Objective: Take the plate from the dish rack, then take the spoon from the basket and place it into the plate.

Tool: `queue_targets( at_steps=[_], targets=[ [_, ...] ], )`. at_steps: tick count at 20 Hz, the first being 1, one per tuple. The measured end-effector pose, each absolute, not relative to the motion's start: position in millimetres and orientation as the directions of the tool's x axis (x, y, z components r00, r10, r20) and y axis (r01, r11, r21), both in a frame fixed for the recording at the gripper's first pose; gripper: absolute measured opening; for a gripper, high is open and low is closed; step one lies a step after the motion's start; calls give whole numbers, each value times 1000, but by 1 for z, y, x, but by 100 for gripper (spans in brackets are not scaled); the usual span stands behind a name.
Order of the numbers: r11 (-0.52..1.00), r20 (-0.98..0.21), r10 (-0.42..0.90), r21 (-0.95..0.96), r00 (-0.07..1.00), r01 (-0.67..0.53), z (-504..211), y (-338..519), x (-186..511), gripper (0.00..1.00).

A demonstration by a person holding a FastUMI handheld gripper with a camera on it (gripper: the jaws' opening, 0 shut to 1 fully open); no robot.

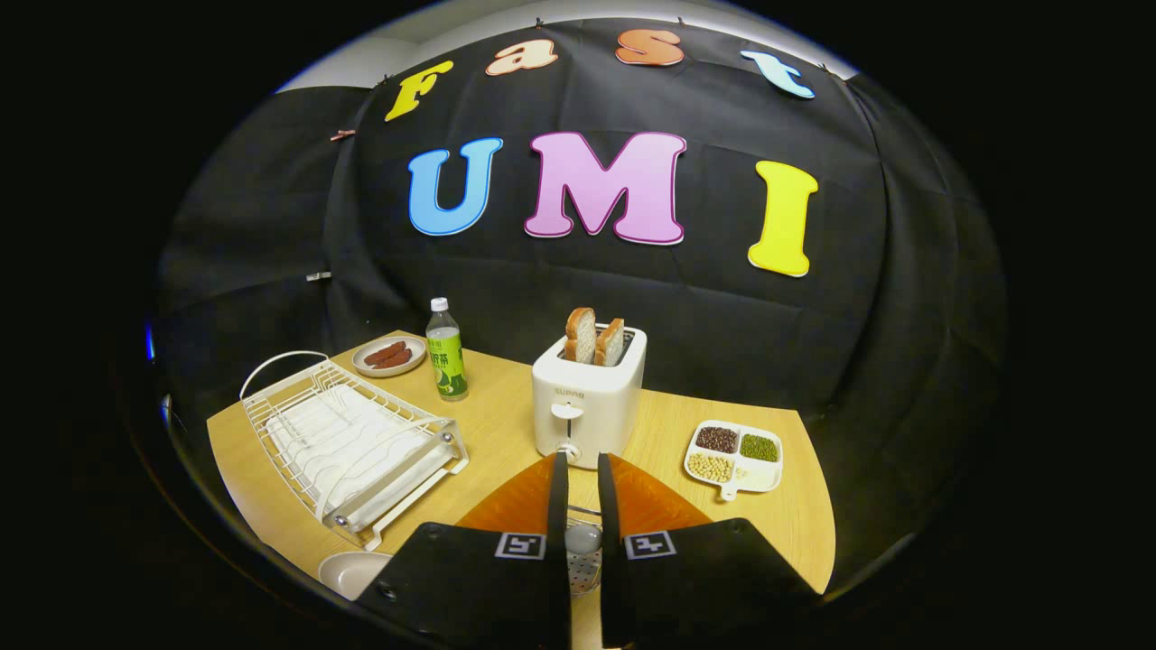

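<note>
My gripper (583,462) hangs low over the near side of the wooden table (506,424), its fingers close together. A rounded grey spoon end (582,538) sits pinched between them, both fingers against it. Right under it is the perforated metal basket (583,572), mostly hidden by the fingers. An orange-brown plate (655,506) lies flat on the table just ahead of and beneath the fingers. To the left stands the white wire dish rack (352,442), with no plate in it.
A white toaster (587,397) with two bread slices stands just beyond the fingertips. A green-labelled bottle (446,361) and a small dish of sausages (388,356) are at the back left. A divided bean dish (733,456) sits right, a pale bowl (350,571) near left.
</note>
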State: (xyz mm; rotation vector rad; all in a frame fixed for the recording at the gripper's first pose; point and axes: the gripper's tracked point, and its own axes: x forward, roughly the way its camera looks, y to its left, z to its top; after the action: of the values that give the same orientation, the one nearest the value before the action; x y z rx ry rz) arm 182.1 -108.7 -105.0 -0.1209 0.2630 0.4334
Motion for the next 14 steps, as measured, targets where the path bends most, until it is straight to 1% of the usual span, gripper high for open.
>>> queue_targets(
  at_steps=[4,8,11,14],
  targets=[
    [893,-237,418,-70,877,-444,-62,-106,167,17],
    [887,-215,449,-7,867,-461,-24,-94,136,17],
    [884,-201,461,19,864,-467,-10,-83,108,17],
    [897,-214,438,43,873,-439,-10,-73,80,17]
  ],
)
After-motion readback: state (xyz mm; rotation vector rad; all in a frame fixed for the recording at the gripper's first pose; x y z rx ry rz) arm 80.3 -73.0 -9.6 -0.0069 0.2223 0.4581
